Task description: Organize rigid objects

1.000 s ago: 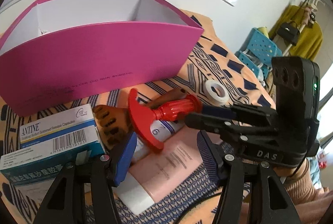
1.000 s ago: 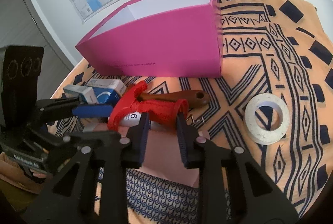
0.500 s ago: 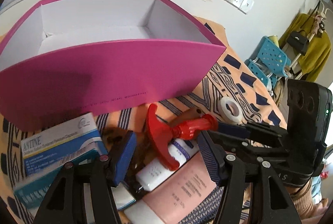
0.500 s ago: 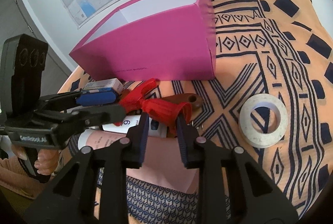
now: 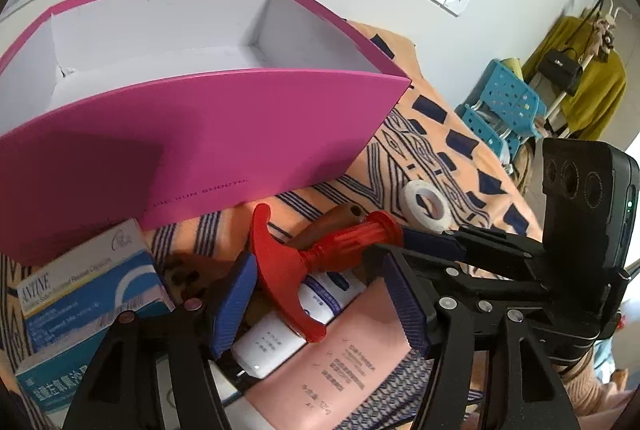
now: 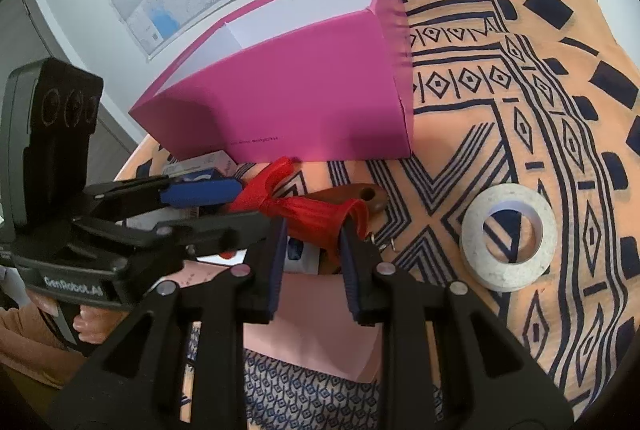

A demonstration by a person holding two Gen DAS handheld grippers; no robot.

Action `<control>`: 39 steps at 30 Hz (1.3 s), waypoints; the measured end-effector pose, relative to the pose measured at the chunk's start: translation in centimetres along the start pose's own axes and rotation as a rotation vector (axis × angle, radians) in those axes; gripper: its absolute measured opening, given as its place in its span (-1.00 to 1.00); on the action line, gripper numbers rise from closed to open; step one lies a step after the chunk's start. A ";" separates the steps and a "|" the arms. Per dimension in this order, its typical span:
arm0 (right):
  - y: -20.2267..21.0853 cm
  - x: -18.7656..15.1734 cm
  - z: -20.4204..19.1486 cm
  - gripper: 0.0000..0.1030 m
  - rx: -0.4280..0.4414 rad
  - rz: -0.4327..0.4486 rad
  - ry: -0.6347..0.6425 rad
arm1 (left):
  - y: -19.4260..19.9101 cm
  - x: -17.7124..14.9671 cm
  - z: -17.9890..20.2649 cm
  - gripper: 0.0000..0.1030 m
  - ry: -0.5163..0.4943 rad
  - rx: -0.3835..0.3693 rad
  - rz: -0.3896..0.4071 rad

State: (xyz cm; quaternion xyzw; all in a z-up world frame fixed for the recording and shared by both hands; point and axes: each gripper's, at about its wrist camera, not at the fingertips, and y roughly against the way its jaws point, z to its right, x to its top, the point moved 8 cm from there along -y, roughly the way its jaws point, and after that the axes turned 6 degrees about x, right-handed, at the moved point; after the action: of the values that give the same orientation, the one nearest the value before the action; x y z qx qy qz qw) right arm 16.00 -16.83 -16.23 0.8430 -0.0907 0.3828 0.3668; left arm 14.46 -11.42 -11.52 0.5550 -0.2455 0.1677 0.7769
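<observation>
The right gripper (image 6: 312,262) is clamped on the red tool (image 6: 312,214) just above the clutter, and the left gripper (image 5: 316,304) has just been opening, its pads off the tool. I think it is best to lift the tool straight, keep it level, and carry it over the near wall of the pink box (image 6: 304,102).

Open cardboard box (image 5: 208,134): magenta outside, white inside.
Tablecloth (image 6: 520,118): peach, navy geometric pattern.
Plastic T-handled tool (image 5: 304,262): red.
Tape ring (image 6: 508,236): white, at three o'clock.

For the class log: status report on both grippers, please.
Right gripper shut on red tool. Left gripper open, just widening, astride its crossbar. Pink box open ahead.
</observation>
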 end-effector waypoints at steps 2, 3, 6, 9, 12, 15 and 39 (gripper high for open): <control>0.4 0.3 -0.2 -0.46 0.000 0.014 0.003 | 0.2 0.0 0.1 0.29 0.014 -0.012 0.005; 0.5 0.3 -0.2 -0.46 0.000 0.018 0.003 | 0.3 0.0 0.1 0.29 0.019 -0.016 0.007; 0.9 0.5 -0.4 -0.46 0.003 0.028 0.005 | 0.7 0.0 0.1 0.29 0.028 -0.021 0.019; 1.3 0.7 -0.7 -0.46 0.009 0.037 0.007 | 1.4 0.2 0.2 0.29 0.032 -0.026 0.033; 1.8 1.0 -1.3 -0.46 0.014 0.050 0.018 | 2.3 0.3 0.2 0.29 0.035 -0.030 0.053; 2.6 1.6 -2.1 -0.46 0.020 0.069 0.036 | 3.4 0.8 0.4 0.29 0.038 -0.035 0.083; 6.3 9.2 -6.6 -0.46 0.068 0.214 0.199 | 11.4 7.4 1.4 0.29 -0.028 0.024 0.339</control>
State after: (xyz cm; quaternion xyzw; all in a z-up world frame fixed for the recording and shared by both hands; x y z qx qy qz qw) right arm 15.79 -15.65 -3.34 0.7985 -0.1302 0.5041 0.3021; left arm 14.16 -9.08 1.94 0.5170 -0.3445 0.2915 0.7274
